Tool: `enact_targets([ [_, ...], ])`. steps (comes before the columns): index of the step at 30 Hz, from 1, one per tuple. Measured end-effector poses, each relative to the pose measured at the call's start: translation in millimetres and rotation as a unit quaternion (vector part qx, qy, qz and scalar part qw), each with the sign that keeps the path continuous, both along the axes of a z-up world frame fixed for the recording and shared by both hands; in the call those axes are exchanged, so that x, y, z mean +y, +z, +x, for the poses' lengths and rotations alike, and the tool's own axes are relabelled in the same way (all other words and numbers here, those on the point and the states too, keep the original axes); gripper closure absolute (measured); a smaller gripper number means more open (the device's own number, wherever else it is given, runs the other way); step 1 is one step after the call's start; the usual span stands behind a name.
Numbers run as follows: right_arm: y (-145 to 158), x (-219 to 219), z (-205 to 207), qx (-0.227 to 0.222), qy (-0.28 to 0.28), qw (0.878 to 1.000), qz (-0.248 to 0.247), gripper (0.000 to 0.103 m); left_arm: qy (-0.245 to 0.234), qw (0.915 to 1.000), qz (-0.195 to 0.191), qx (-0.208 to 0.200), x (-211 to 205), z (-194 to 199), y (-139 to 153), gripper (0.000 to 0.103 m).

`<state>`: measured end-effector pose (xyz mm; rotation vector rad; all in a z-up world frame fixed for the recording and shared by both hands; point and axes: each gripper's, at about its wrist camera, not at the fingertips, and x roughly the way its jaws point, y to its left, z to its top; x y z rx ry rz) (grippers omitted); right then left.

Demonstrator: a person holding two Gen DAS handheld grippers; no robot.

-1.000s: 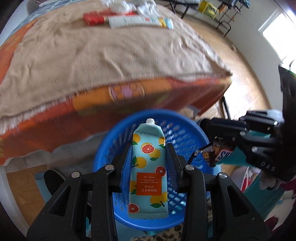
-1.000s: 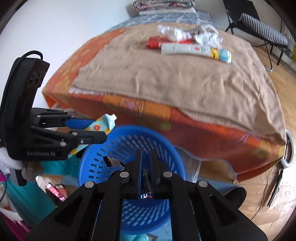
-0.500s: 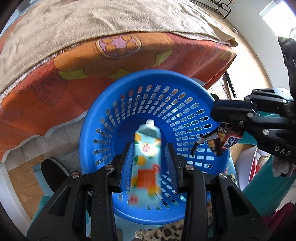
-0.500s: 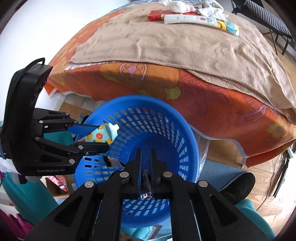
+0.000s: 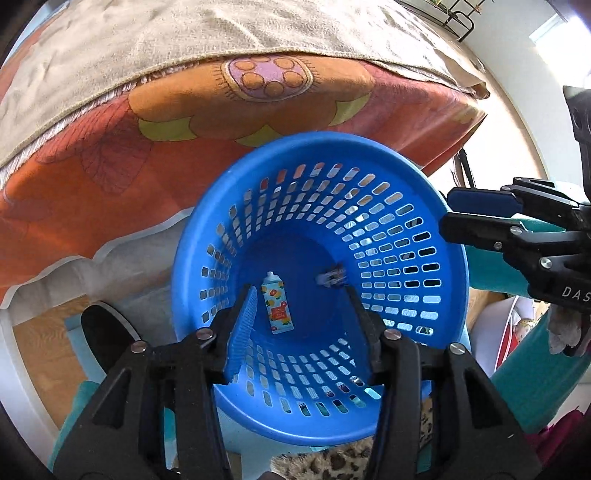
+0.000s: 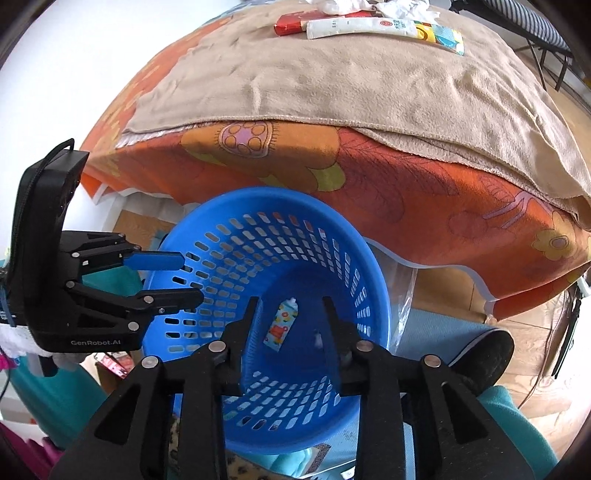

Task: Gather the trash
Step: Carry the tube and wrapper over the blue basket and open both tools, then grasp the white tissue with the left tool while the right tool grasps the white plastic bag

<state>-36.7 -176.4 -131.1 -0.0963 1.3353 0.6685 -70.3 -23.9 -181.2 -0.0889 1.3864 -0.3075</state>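
A blue perforated basket (image 5: 321,142) stands on the floor against the bed. On its bottom lie a fruit-printed tube (image 5: 277,308) and a small crumpled snack wrapper (image 5: 332,277), both free of any fingers. My left gripper (image 5: 300,295) hangs over the basket's mouth, its jaws opening with nothing between them. My right gripper (image 6: 290,302) also hovers above the basket (image 6: 266,194), jaws opening and empty, with the tube (image 6: 282,325) far below them. Each gripper shows in the other's view: the right gripper (image 5: 448,212) at the basket's right rim, the left gripper (image 6: 192,277) at its left rim.
On the far side of the bed's tan blanket (image 6: 332,74) lie a red packet (image 6: 291,22), a white tube (image 6: 384,29) and crumpled tissue (image 6: 369,5). An orange flowered sheet (image 6: 369,166) hangs behind the basket. A black shoe (image 6: 484,354) rests on the floor beside it.
Both grippers sank over the basket and tipped downward. The left let go of the fruit-printed tube and the right let go of the wrapper; both now lie on the basket's bottom.
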Motion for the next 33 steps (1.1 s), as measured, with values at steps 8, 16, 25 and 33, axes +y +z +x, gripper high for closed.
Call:
enact_targets([
  [8,10.3,1.6,5.4,-0.011,-0.004,1.0,0.006,0.074,0.008,0.9998,-0.009,-0.018,3.2,9.5,16.0,0.055],
  [16,27.2,-6.2,25.1,-0.025,-0.032,0.999,0.021,0.049,0.019,0.9987,-0.011,-0.047,13.0,34.5,43.8,0.055],
  [25,58.0,-17.8,72.6,-0.068,-0.049,0.996,0.012,0.049,0.016,0.9957,-0.004,-0.092,22.2,86.4,86.5,0.055],
  [33,83.8,-24.2,135.9,-0.115,-0.053,0.992,0.017,0.049,0.028,0.9918,-0.004,-0.124,29.2,143.1,113.7,0.055],
])
